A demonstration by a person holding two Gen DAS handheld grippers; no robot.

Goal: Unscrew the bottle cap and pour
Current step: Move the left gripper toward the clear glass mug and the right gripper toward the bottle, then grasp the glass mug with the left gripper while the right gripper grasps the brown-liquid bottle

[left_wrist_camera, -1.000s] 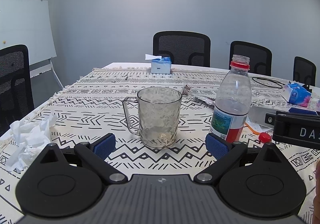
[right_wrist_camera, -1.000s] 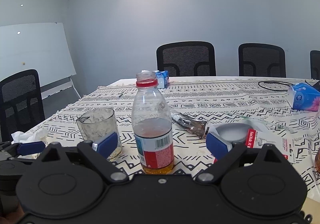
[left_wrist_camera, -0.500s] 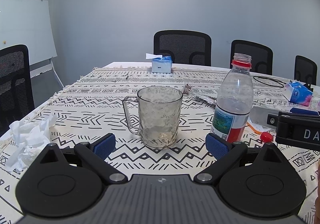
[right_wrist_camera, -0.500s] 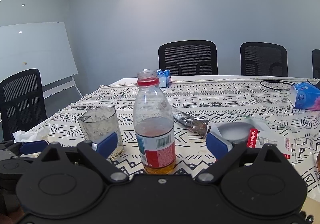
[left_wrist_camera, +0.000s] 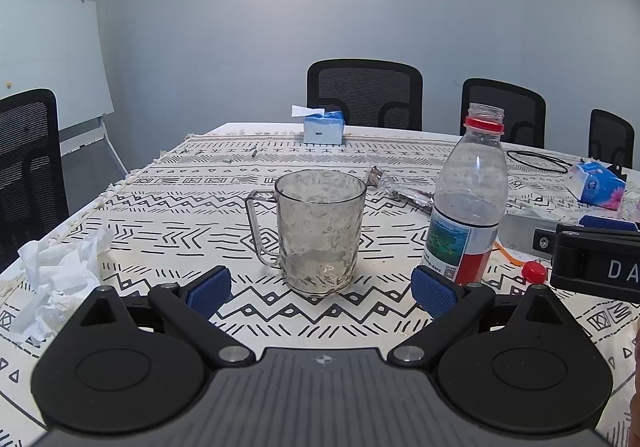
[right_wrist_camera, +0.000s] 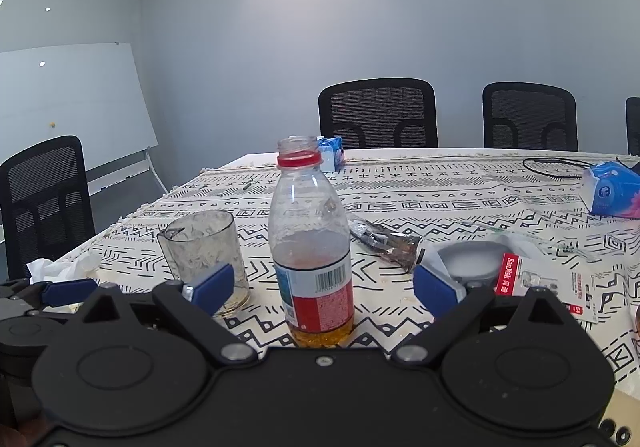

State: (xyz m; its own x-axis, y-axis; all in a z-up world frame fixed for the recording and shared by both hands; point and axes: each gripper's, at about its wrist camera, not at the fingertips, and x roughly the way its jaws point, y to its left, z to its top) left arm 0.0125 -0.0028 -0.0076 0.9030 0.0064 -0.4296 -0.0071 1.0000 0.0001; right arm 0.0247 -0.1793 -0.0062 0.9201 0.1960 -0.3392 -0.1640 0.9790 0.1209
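1. Bottle: upright on the patterned table, neck open, red collar ring below the threads, amber liquid in the lower part.
2. Red cap: off the bottle, lying on the table just right of the bottle base in the left wrist view.
3. Glass mug: upright, just left of the bottle, handle to its left; a thin residue at the bottom.
4. Left gripper: jaws spread wide, holding nothing; mug framed between the blue pads, no contact.
5. Right gripper: jaws spread wide, holding nothing; bottle standing between the pads, apart from both.
6. Elsewhere on the table: crumpled tissue at the left edge, blue tissue box at the far end, foil wrapper behind the bottle, blue packet far right.
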